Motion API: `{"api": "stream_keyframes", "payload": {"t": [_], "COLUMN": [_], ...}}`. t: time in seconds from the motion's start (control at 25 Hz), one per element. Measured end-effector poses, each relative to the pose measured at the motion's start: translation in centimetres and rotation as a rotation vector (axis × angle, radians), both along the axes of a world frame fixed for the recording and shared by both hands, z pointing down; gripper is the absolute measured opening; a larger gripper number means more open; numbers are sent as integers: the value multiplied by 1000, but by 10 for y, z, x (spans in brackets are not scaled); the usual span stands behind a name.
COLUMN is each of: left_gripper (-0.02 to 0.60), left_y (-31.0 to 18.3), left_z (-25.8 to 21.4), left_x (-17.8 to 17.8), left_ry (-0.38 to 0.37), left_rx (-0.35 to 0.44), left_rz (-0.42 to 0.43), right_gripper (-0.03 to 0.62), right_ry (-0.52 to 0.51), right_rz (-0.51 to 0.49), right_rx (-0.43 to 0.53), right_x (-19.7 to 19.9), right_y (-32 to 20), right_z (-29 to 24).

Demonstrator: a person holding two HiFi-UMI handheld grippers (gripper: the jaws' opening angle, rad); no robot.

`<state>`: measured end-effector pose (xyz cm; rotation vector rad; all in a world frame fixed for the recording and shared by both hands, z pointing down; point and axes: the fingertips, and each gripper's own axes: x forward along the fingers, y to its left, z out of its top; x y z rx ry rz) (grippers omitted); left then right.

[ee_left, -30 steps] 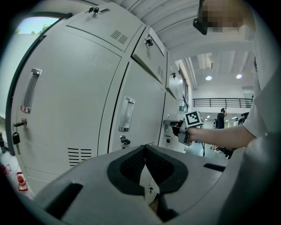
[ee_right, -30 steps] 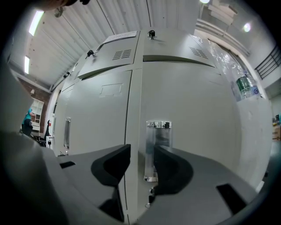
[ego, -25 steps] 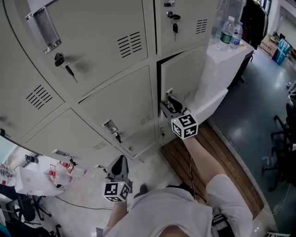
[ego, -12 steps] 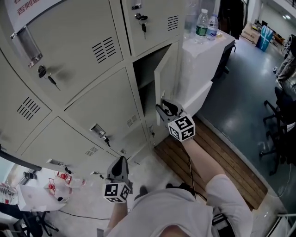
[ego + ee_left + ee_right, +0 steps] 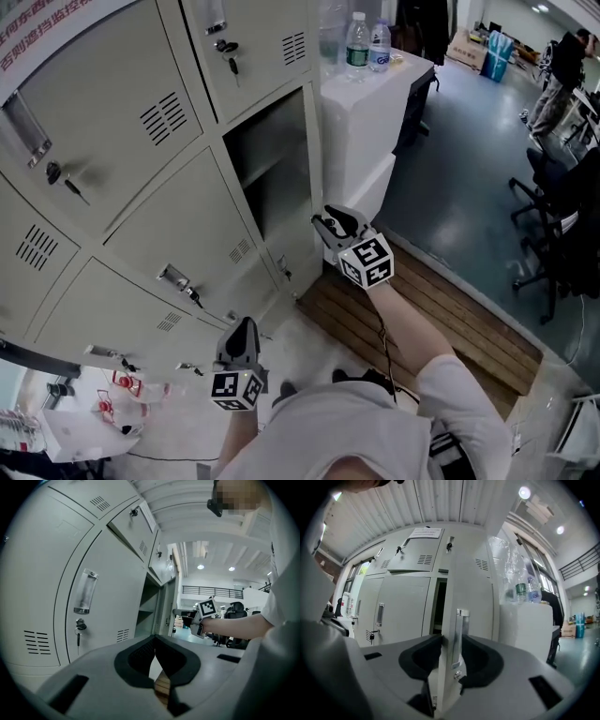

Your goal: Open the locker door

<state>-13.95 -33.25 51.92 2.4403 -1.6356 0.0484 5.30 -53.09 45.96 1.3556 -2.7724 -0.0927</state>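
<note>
The grey locker door (image 5: 313,159) in the middle row stands swung out, edge-on to me, and the dark locker inside (image 5: 267,178) shows. My right gripper (image 5: 325,223) is at the door's free edge. In the right gripper view the door edge (image 5: 445,611) and its metal handle (image 5: 460,630) sit between the jaws of the right gripper (image 5: 451,641). The jaws have just been closing, and the pads now press on both sides. My left gripper (image 5: 246,325) hangs low near the floor, apart from the lockers. Seen through its own camera, the left gripper (image 5: 154,639) is shut with nothing held.
Closed lockers with keys in their locks (image 5: 66,178) fill the left. A white cabinet (image 5: 361,122) with water bottles (image 5: 356,42) stands right beside the open door. A wooden platform (image 5: 441,309) lies under my right arm. Office chairs (image 5: 553,244) and a person (image 5: 562,56) are at the far right.
The door has swung from barely ajar to wide open, with my right gripper moving along at its edge. The left gripper has stayed low.
</note>
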Motion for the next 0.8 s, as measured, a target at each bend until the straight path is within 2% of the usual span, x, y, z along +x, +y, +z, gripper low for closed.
{"api": "stream_keyframes", "payload": {"t": [0.28,0.36,0.44,0.52,0.8], "left_gripper": [2,3,3,2,2], "left_y": [-5,-6,-7,-8,-7], "left_z": [-4,-4,-3,-3,-8], "left_x": [20,24,29,32,38], "left_ry": [10,10,11,12,-2], "left_rx": [15,15,13,12,28], "left_rz": [58,74,88,97,119], "right_gripper": [119,99,51,27,18], "right_ry": [-8,-18,-25,-32,-78], "right_rz": [147,203,248,258,234], "right_rx": [-27,-34,-34,-38,-40], "right_x": [61,81,96,103,100], "right_y": [5,9,15,21,48], "right_z": [5,8,11,13,13]}}
